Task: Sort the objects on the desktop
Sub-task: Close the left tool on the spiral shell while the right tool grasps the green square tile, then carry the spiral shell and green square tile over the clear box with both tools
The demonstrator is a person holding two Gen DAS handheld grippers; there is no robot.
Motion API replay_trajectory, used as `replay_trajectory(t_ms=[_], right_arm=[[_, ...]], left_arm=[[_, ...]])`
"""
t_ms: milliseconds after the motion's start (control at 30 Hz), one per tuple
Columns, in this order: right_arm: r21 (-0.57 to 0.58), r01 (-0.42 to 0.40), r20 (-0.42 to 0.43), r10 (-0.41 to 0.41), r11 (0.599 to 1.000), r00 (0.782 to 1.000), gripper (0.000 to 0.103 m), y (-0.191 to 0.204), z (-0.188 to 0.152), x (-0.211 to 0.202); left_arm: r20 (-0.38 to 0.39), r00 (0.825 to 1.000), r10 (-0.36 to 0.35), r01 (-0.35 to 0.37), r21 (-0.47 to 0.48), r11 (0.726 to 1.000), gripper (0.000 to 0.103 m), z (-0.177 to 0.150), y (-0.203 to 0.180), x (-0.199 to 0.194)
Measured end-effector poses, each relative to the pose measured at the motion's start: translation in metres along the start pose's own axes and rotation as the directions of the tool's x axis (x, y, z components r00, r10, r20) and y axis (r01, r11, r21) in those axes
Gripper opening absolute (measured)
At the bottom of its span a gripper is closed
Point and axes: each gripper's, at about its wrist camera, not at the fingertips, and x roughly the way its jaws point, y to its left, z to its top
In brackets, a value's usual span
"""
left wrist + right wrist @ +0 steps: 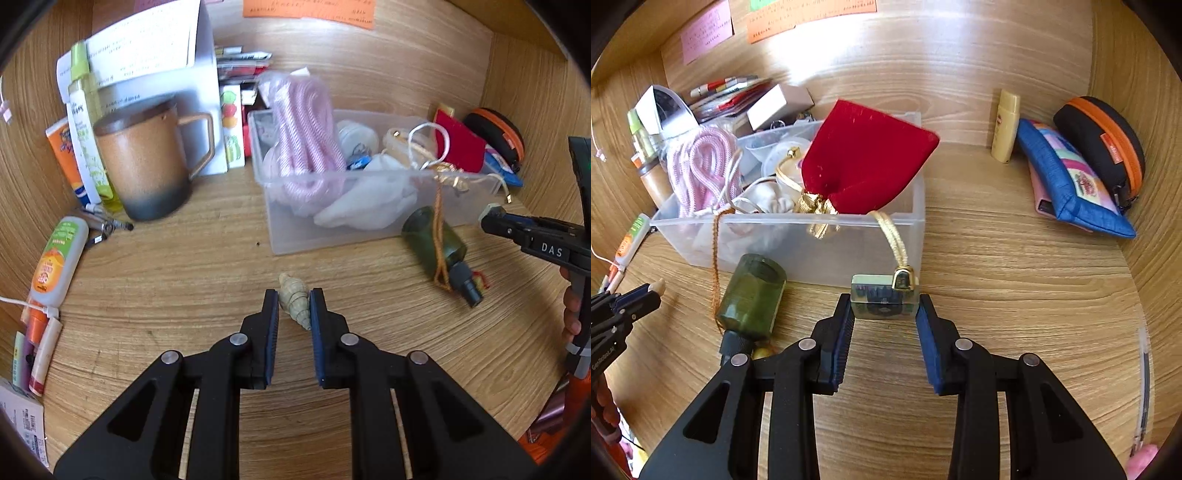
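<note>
My left jaws (293,304) are pinched onto a small pale spiral shell (294,303), both blue pads pressed against its sides, out on the open middle of the wooden tabletop (184,280). My right jaws (885,307) are closed partway on a small clear box (884,301) with dark pieces inside, one pad on each end of it; whether the box rests on the wood or hangs just above it I cannot tell from here. A gold cord (895,240) runs from a clasp on the box up to a red velvet pouch (866,171), which lies over the front rim of a clear plastic bin (798,243) standing toward the back edge. The bin holds pink rope (701,170) and white cloth. A green bottle (751,295) lies on its side just in front of the bin, between my two jaws. A brown mug (147,162) stands near the left edge.
</note>
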Motion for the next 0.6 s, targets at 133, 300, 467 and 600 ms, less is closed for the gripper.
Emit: replay_trajectory(t_ms=[133, 300, 467, 600], right_arm=[[-0.013, -0.003, 0.017, 0.003, 1.000, 1.000, 0.031, 0.000, 0.001, -0.011], [-0.039, -0.008, 0.046, 0.010, 0.999, 0.999, 0.031, 0.004, 0.002, -0.023], [-0.068, -0.011, 0.077, 0.016, 0.998, 0.997, 0.031, 0.008, 0.006, -0.032], [-0.088, -0.021, 0.094, 0.029, 0.996, 0.995, 0.031, 0.012, 0.012, -0.037]], left_arm=[[0.020, 1.000, -0.008, 0.008, 0.000, 1.000, 0.016, 0.006, -0.004, -0.005], [0.048, 0.999, -0.020, 0.020, -0.004, 1.000, 0.016, 0.015, -0.008, -0.010], [0.086, 0.996, -0.033, 0.033, -0.006, 0.999, 0.016, 0.027, -0.012, -0.017], [0.114, 0.992, -0.047, 0.048, -0.003, 0.999, 0.016, 0.040, -0.014, -0.022]])
